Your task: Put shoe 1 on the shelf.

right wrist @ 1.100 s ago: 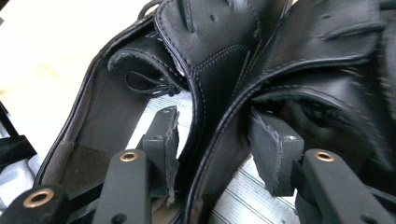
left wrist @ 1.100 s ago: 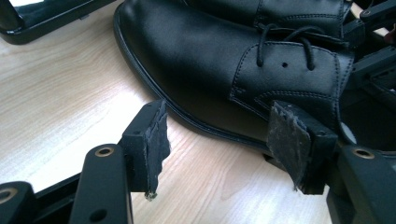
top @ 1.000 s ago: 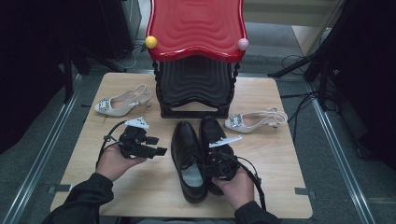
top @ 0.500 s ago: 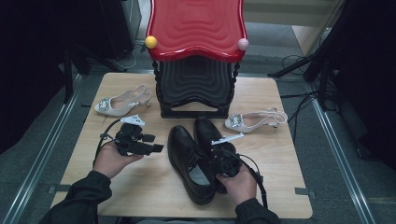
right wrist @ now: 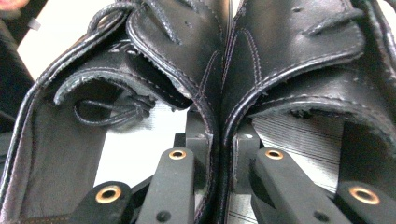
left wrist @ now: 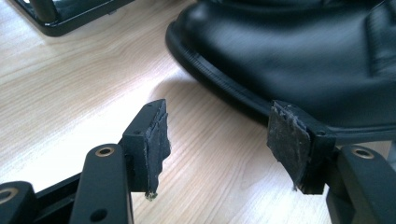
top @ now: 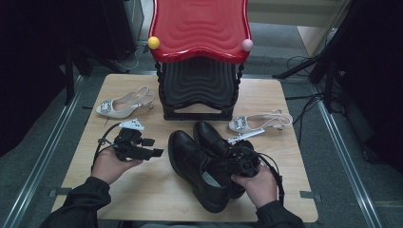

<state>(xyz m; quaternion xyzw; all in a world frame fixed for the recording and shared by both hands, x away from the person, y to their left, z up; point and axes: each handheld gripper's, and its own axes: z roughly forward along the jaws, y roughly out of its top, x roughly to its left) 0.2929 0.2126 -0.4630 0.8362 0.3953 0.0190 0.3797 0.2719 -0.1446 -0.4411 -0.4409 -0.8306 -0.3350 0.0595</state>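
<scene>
The right gripper [top: 237, 161], low and right of centre in the high view, has just been closing, and its jaws now stand pinched together on the two adjoining inner walls of the black shoes [top: 204, 166]: in the right gripper view one jaw sits inside each shoe opening, with both collars [right wrist: 219, 121] squeezed flat between the pads. The pair lies in the lower middle of the high view, in front of the rack [top: 198, 90], with its long axis running from the toes at upper left to the heels at lower right, straight toward the right hand [top: 256, 187]. So the jaws take the pair from the heel end, and any lift will likely hang the toes forward and down. The rack stands at upper centre, beyond the toes, so the carry would probably go along the shoes' own axis. The left gripper [top: 142, 151] sits at the left of the pair, its jaws apart and empty; in the left gripper view the toe [left wrist: 280, 51] of the nearer shoe fills the upper right, close beyond the right-hand pad [left wrist: 289, 140], though whether they touch cannot be told. It is the nearer one to steady the toes. Two pale heeled sandals [top: 124, 102] [top: 259, 121] lie either side of the rack, apart from the pair.
</scene>
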